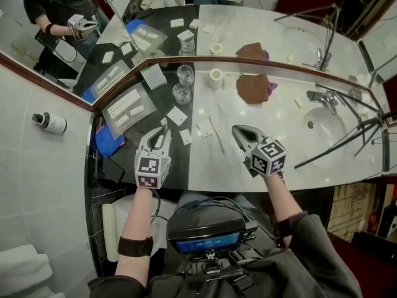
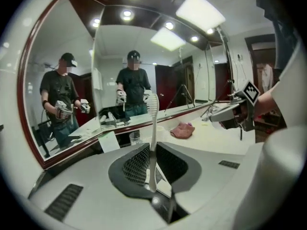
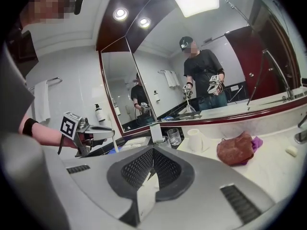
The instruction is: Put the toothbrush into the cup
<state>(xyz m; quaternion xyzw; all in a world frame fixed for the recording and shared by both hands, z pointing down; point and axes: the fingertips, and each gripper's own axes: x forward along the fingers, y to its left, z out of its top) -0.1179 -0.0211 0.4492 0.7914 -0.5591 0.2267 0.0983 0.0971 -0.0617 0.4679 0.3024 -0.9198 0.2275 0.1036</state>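
A white toothbrush (image 2: 153, 119) stands upright, bristle head on top, with my left gripper (image 2: 151, 153) shut on its handle. In the head view the left gripper (image 1: 162, 131) hovers over the dark part of the counter. Two clear glasses (image 1: 185, 74) (image 1: 182, 94) stand ahead of it by the mirror, and a small white cup (image 1: 215, 77) sits to their right. My right gripper (image 1: 237, 130) is shut over the white counter, apart from the left one. From the right gripper view (image 3: 153, 152) the same glass (image 3: 173, 136) and white cup (image 3: 194, 139) lie ahead.
A brown cloth (image 1: 252, 87) lies right of the white cup. The sink (image 1: 325, 126) and tap (image 1: 322, 97) are at the far right. White packets (image 1: 177, 115), a thin stick (image 1: 216, 134) and a blue packet (image 1: 108, 141) lie on the counter. A mirror (image 1: 186, 17) backs it.
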